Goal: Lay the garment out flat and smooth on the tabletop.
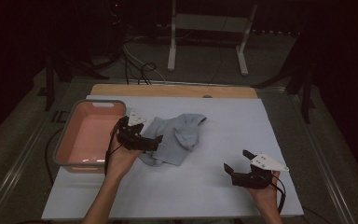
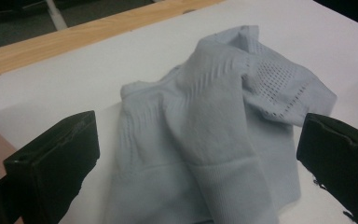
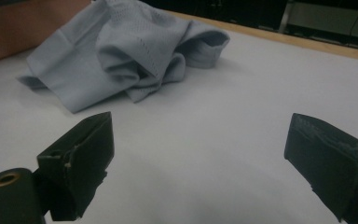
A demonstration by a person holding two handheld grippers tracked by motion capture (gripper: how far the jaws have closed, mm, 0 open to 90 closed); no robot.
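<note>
Both left jaws flank the garment (image 2: 214, 140).

dim overhead light, dark surroundings, soft shadows, blurred near fingers (image 2: 56, 163)

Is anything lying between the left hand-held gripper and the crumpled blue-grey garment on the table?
Nothing visible: the left hand-held gripper, jaws open, faces the garment directly, with only bare white tabletop around it.

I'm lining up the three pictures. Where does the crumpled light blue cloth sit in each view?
High view: cloth left of centre, beside the left claw.
Left gripper view: cloth centre, between the open jaws.
Right gripper view: cloth upper left.
Shared landmark: wooden table edge.
</note>
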